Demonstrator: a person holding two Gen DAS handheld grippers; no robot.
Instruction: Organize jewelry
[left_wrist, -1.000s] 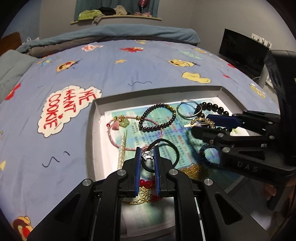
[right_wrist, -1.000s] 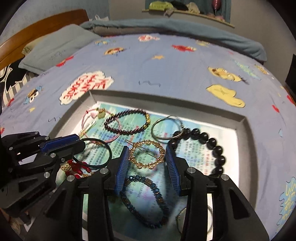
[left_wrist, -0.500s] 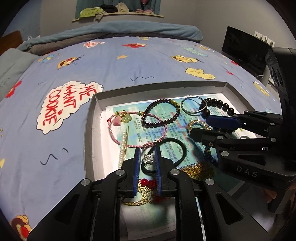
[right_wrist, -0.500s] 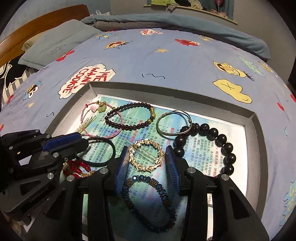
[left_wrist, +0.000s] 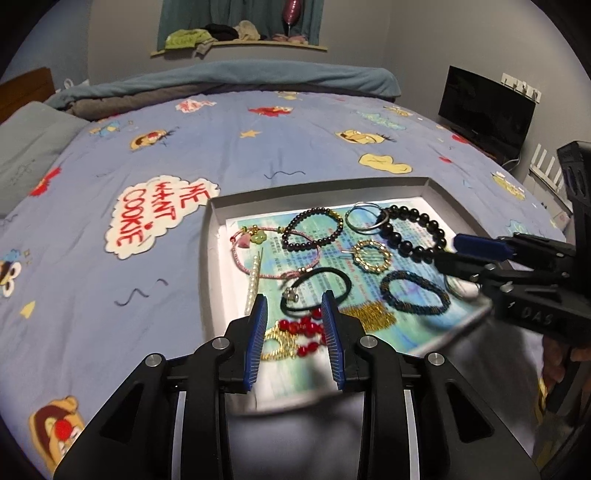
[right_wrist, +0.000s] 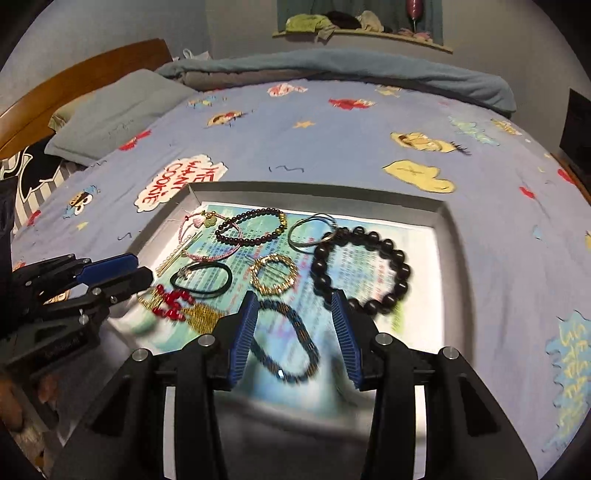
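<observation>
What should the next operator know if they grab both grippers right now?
Left gripper: open, empty, above the black hair tie and red bead piece.
Right gripper: open, empty, above the blue beaded bracelet.
All jewelry lies loose in the grey tray on the bed, including the gold ring bracelet and big black bead bracelet.
Done: nothing visibly sorted.
Left: pick and arrange every piece.

Shallow grey cardboard tray (left_wrist: 212, 236) on the bed, lined with printed paper, jewelry lying flat inside, large black round-bead bracelet (right_wrist: 397, 258) beside thin silver bangle (right_wrist: 295, 230), gold filigree ring (right_wrist: 274, 274) centre, black elastic band (left_wrist: 341, 282), dark blue beaded bracelet (left_wrist: 415, 297), red-bead gold chain (left_wrist: 295, 332) nearest.
</observation>
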